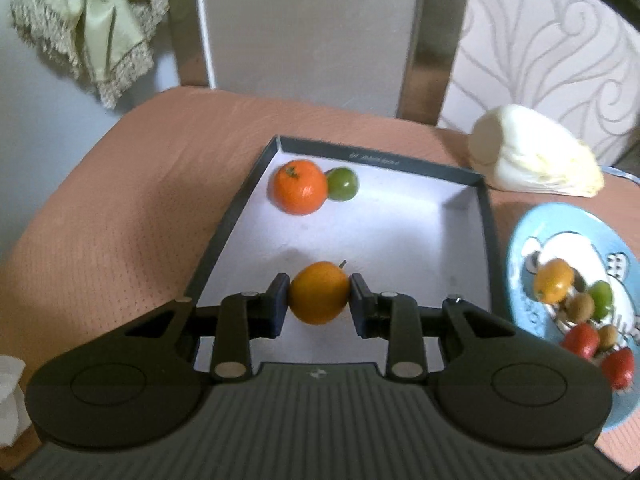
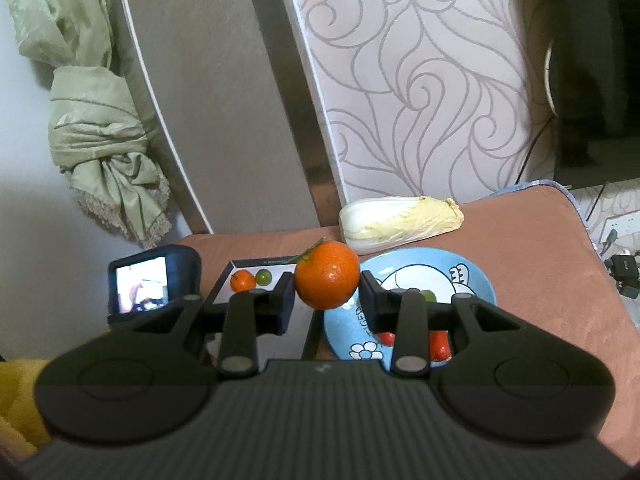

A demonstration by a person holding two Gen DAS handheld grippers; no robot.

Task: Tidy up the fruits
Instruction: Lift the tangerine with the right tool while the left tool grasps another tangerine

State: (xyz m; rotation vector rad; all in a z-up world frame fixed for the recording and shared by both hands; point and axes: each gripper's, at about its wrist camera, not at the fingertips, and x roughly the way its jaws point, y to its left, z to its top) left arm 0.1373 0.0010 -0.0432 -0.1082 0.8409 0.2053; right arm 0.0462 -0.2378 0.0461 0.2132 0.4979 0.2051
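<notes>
My left gripper (image 1: 319, 300) is shut on a yellow-orange fruit (image 1: 319, 294) and holds it over the near part of a dark-rimmed box tray (image 1: 486, 216) with a white floor. An orange tangerine (image 1: 300, 187) and a small green fruit (image 1: 343, 184) lie in the tray's far left corner. My right gripper (image 2: 327, 290) is shut on a tangerine with a green stem (image 2: 327, 276), held above the gap between the tray (image 2: 224, 280) and a blue plate (image 2: 472, 276). The plate (image 1: 532, 232) holds several small yellow, green, brown and red fruits.
A napa cabbage (image 1: 536, 156) lies behind the plate on the salmon tablecloth (image 1: 120, 220); it also shows in the right wrist view (image 2: 400, 224). The left gripper's screen (image 2: 152, 280) shows left of the tray. A wall panel and a knotted green curtain (image 2: 100, 152) stand behind.
</notes>
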